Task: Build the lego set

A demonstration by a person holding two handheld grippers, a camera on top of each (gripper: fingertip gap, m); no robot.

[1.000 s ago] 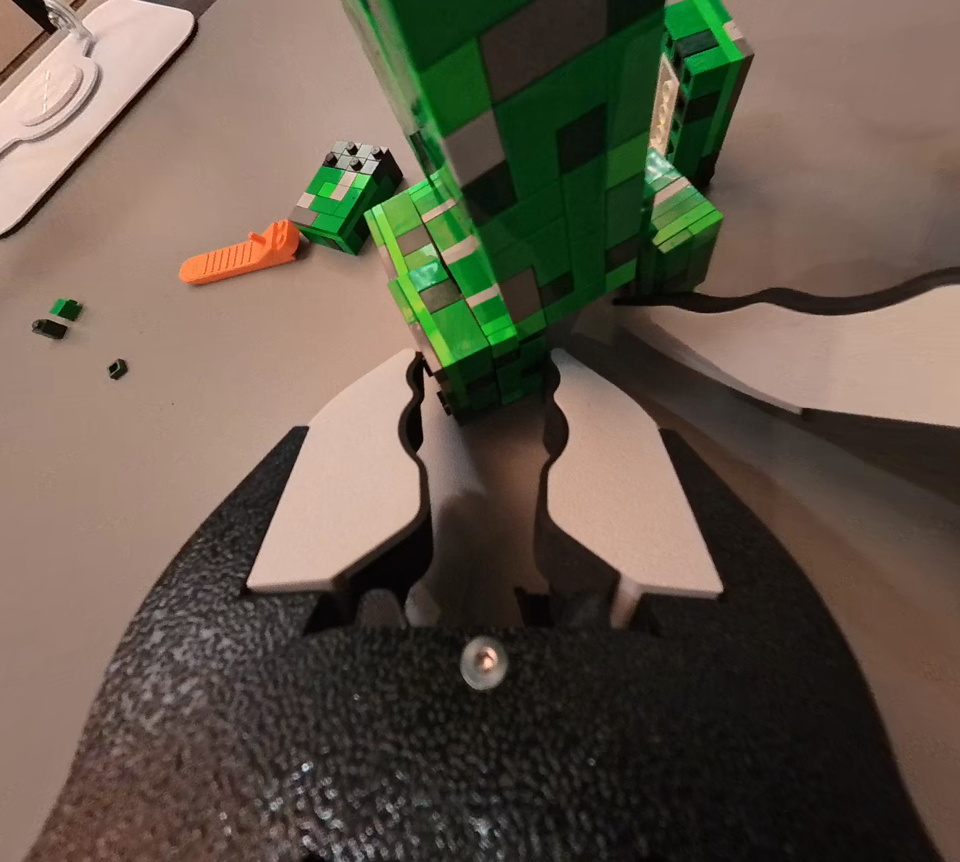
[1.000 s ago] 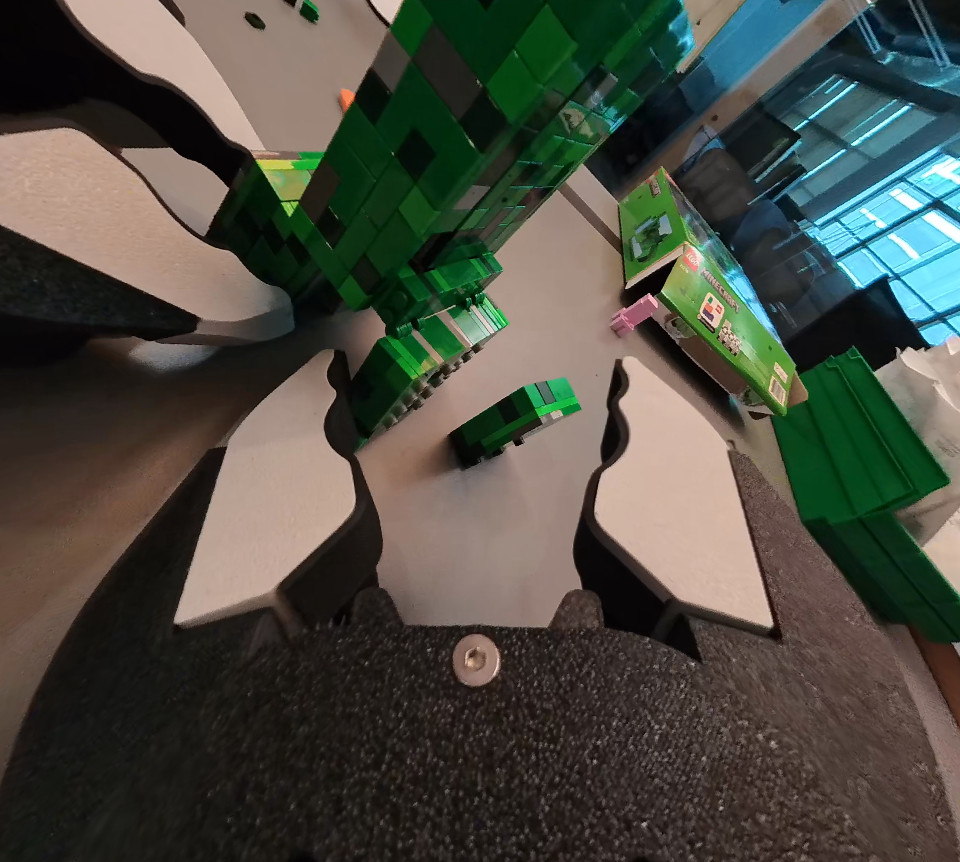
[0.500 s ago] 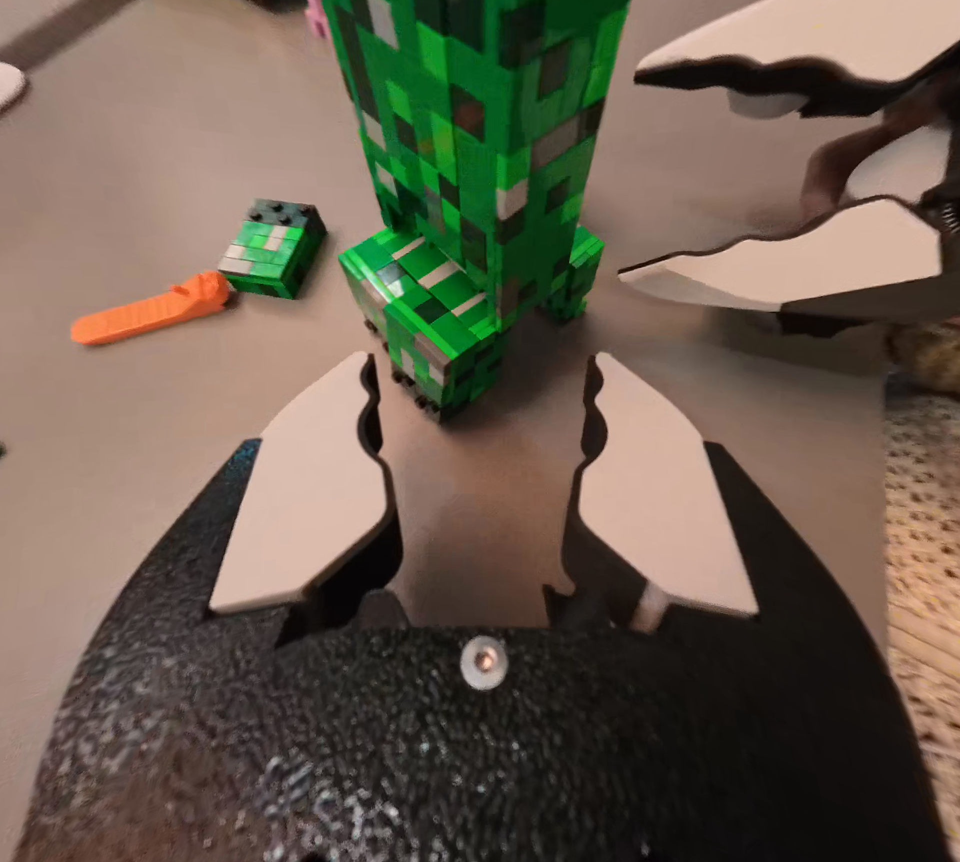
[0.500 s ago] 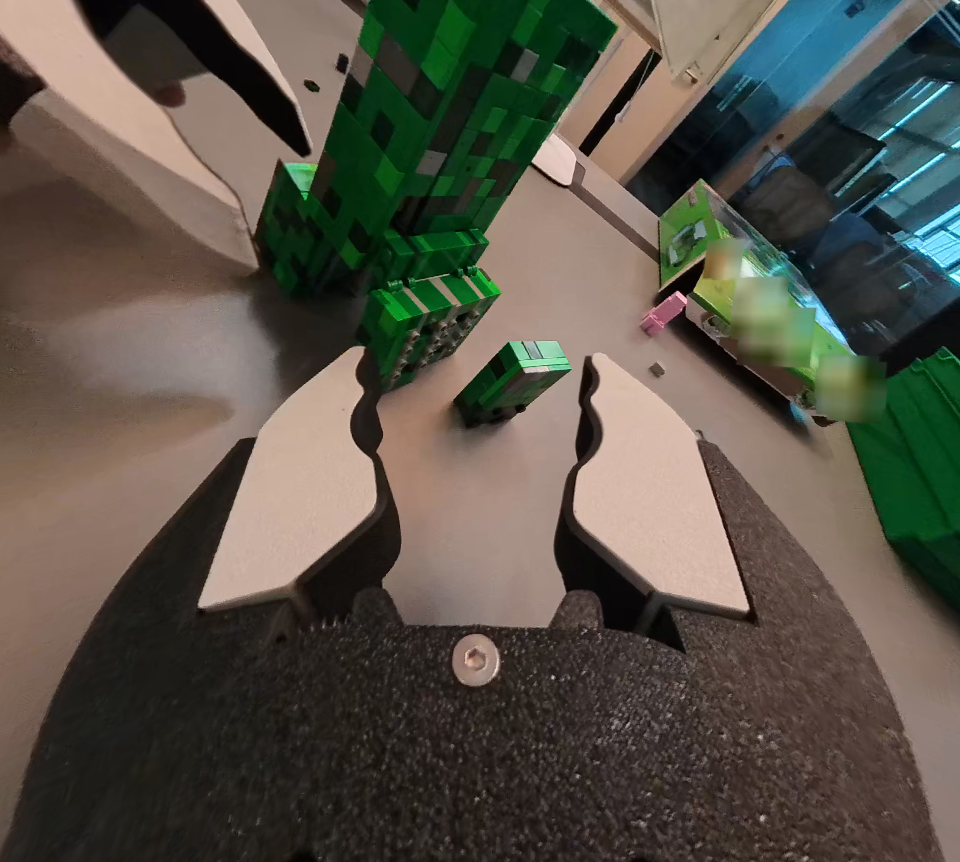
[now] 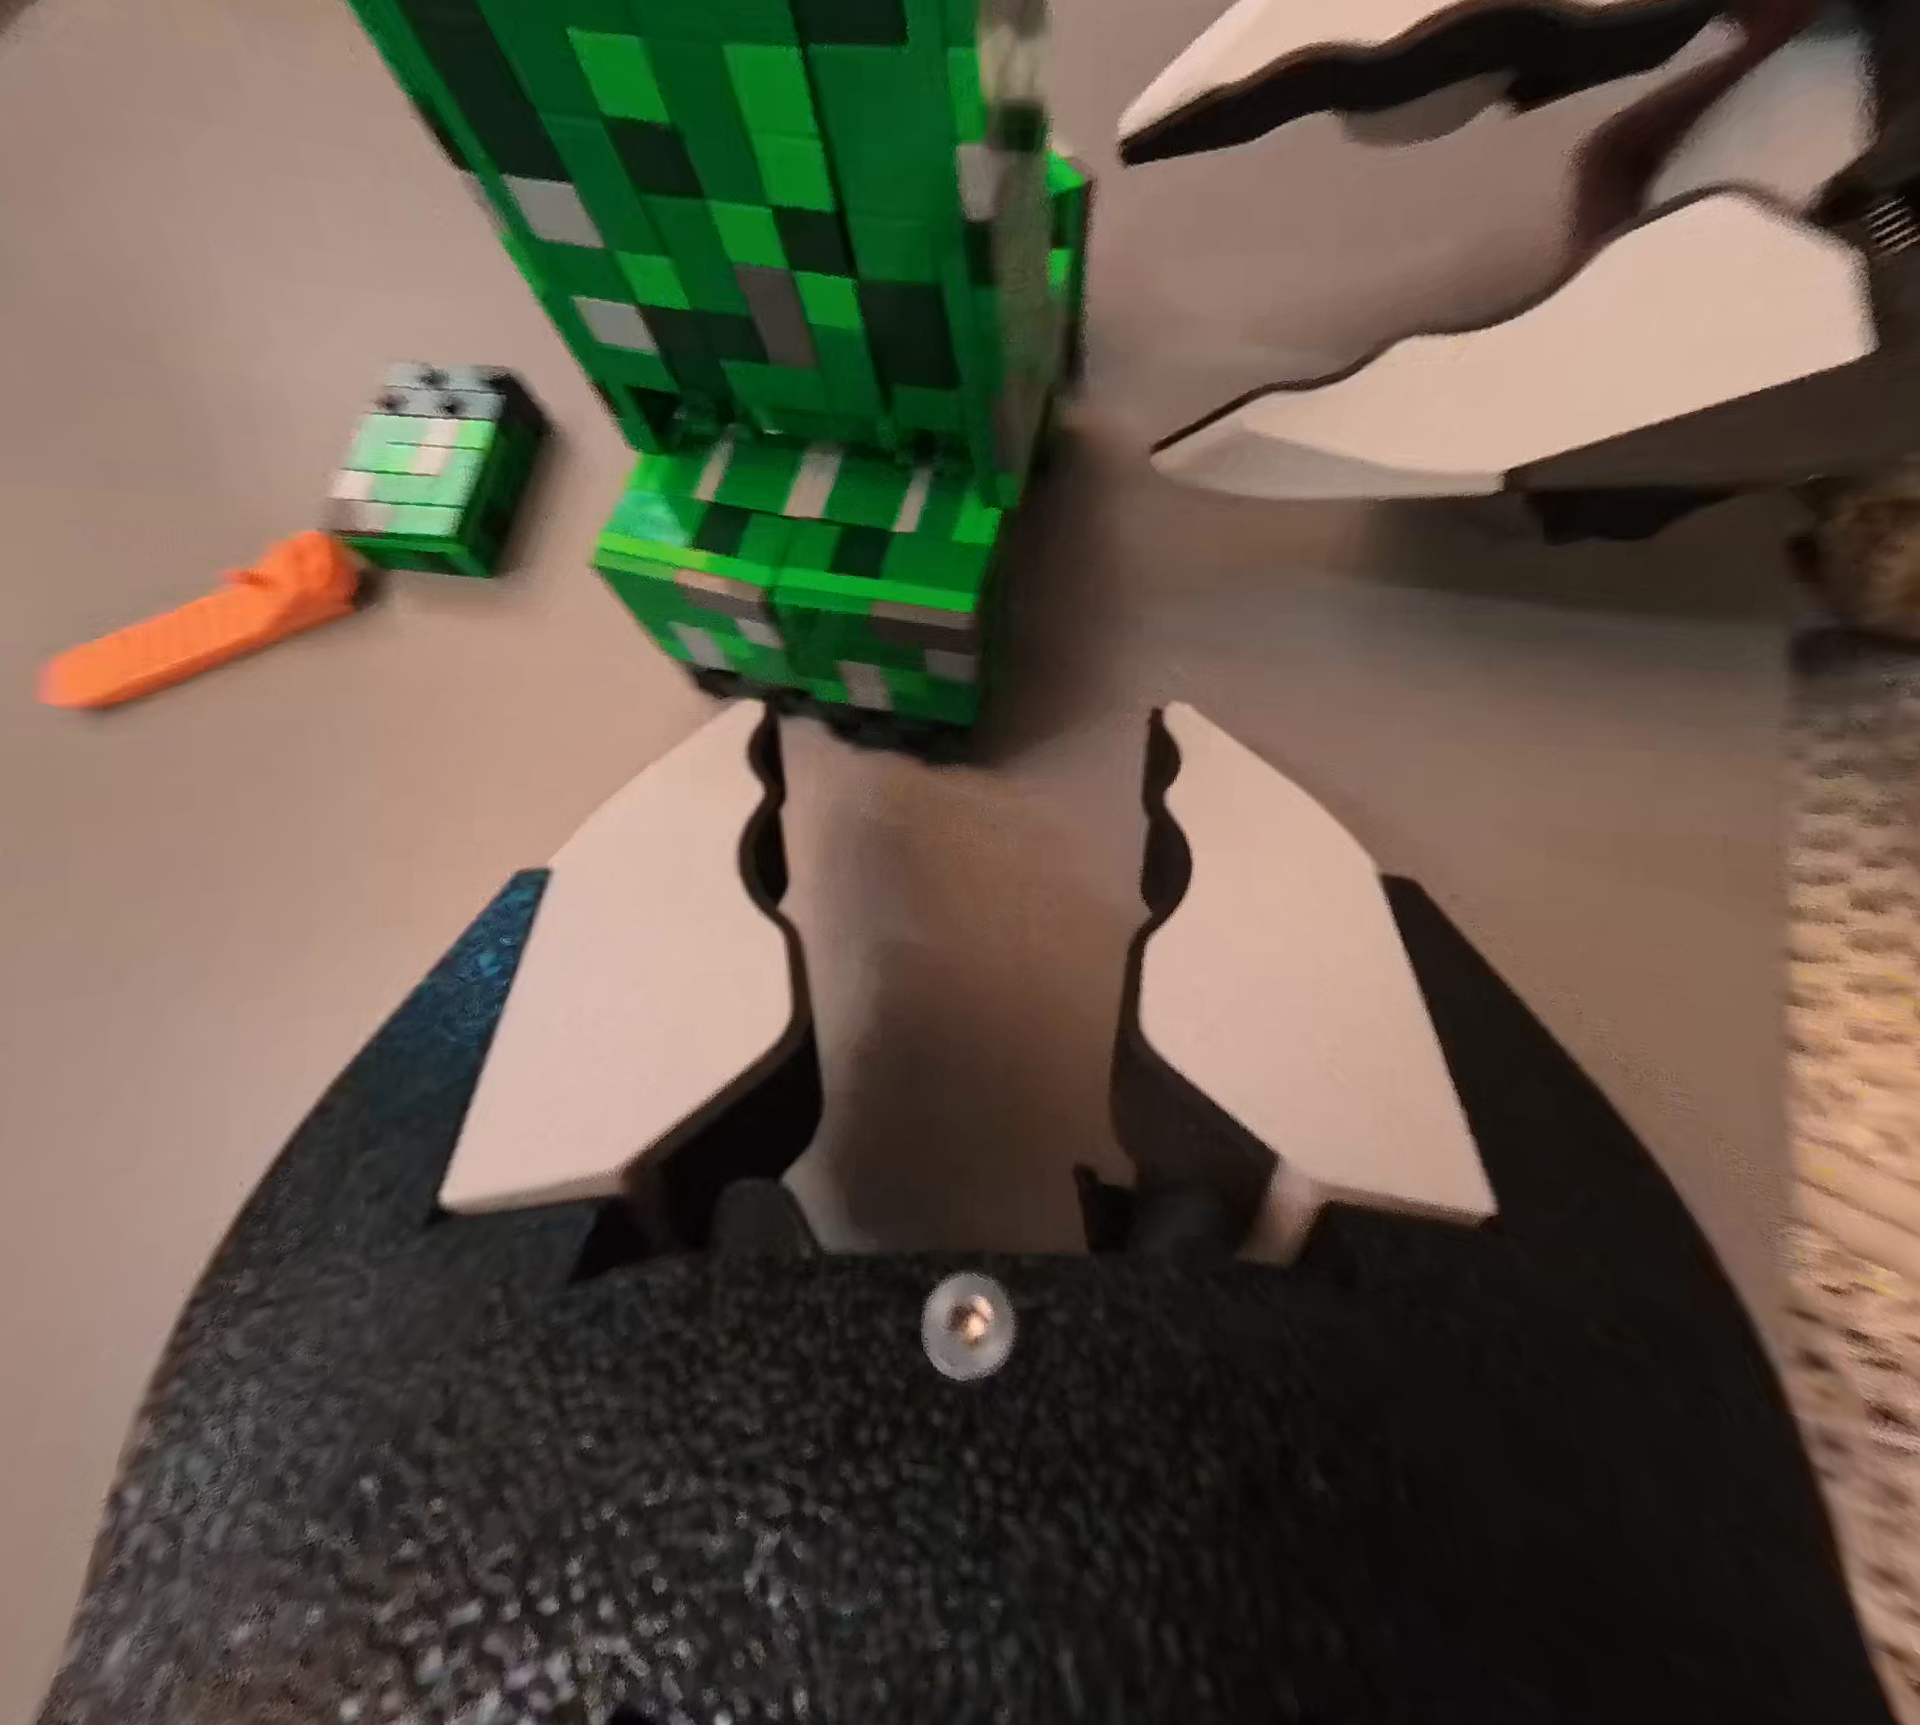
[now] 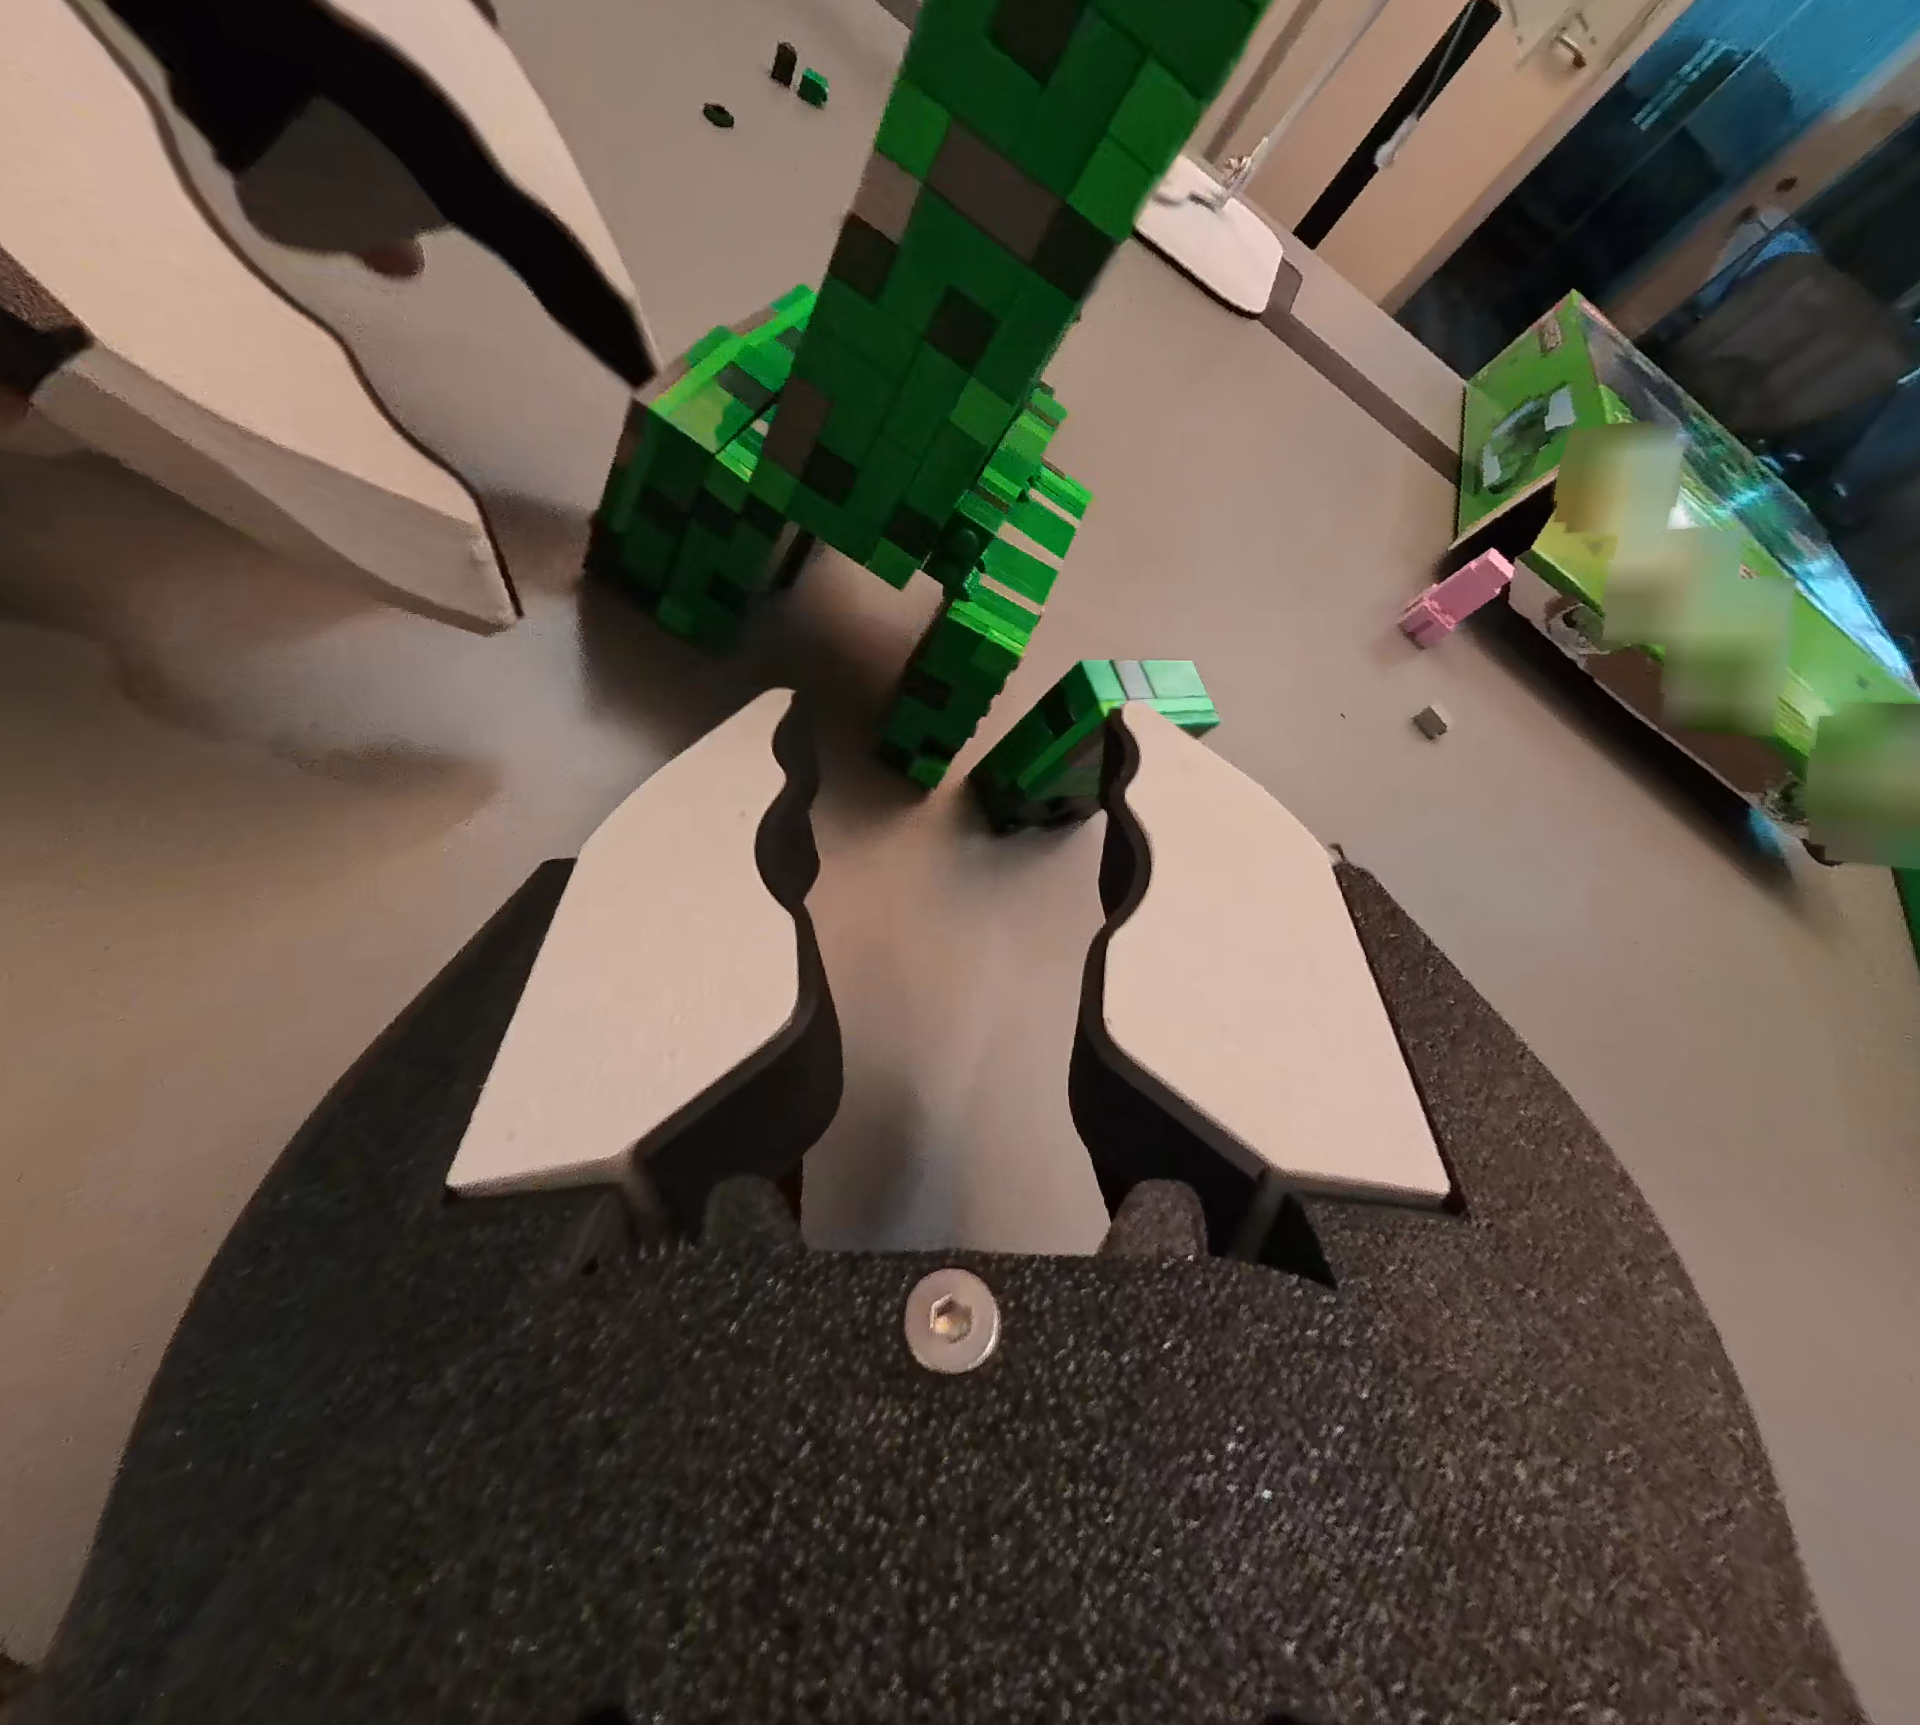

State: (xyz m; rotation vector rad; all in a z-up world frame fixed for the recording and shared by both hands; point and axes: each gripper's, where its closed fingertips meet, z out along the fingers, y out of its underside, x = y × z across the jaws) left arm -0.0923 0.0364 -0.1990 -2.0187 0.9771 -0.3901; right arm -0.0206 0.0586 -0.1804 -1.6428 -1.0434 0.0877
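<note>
A tall green pixel-patterned lego figure (image 5: pixel 717 148) stands upright on the grey table on its block feet (image 5: pixel 810 595); it also shows in the right wrist view (image 6: pixel 997 221). A loose green foot block (image 5: pixel 436 470) lies to its left; in the right wrist view this block (image 6: pixel 1091 740) lies just past my right fingertips. My left gripper (image 5: pixel 961 719) is open and empty, just short of the figure's feet. My right gripper (image 6: pixel 951 709) is open and empty near the figure's leg. Each gripper shows in the other's view: the right one (image 5: pixel 1143 293), the left one (image 6: pixel 571 491).
An orange brick separator (image 5: pixel 197 626) lies left of the loose block. A green lego box (image 6: pixel 1621 532), a pink piece (image 6: pixel 1455 600) and a small grey piece (image 6: pixel 1432 721) lie at the right. Small dark and green pieces (image 6: pixel 800 75) lie farther back. A carpet edge (image 5: pixel 1860 1052) shows at right. The loose green foot block (image 5: pixel 436 470) is about 11 cm from my left fingertips.
My left gripper let go of the figure's foot, opened and drew back. The figure now stands free. My right gripper swung round and narrowed, closer to the loose block.
</note>
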